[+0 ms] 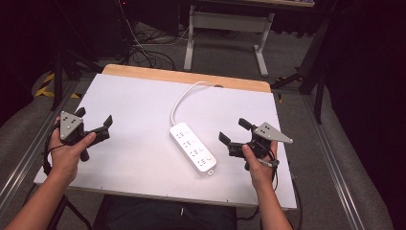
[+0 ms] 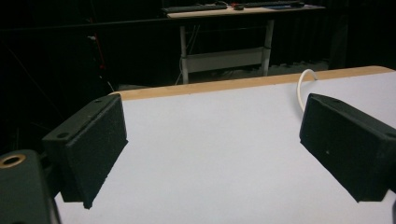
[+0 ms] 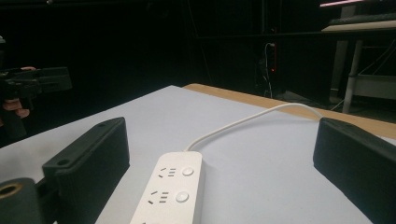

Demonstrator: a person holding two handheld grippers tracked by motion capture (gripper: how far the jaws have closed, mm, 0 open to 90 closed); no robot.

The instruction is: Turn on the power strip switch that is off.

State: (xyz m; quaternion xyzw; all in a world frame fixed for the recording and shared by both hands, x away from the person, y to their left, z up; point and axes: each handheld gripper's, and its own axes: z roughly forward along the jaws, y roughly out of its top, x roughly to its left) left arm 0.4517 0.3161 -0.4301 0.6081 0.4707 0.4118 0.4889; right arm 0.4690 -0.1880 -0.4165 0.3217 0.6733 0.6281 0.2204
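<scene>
A white power strip lies flat near the middle of the white table, slanted so its far end points toward the back edge. It sits just to the inner side of the right gripper, close to its jaws but not touching them. Looking along that gripper, the strip runs up from between the two black jaws, which stand wide apart on either side with nothing pressed in them. Its round buttons and sockets face up.

The strip's white cord curls away from the far end, bends toward the wooden strip at the back of the table and drops over the edge there. Past the right gripper, the cord arcs over the bare table top. Nothing lies between this gripper and the strip.

The left gripper is held at the opposite side of the table, well apart from the strip, its jaws also spread wide and empty. Ahead of it is only bare table, with a short loop of the cord showing just over its right-hand jaw.

Beyond the table stands a desk frame with white legs, and a tangle of cables lies on the grey floor beside it.
</scene>
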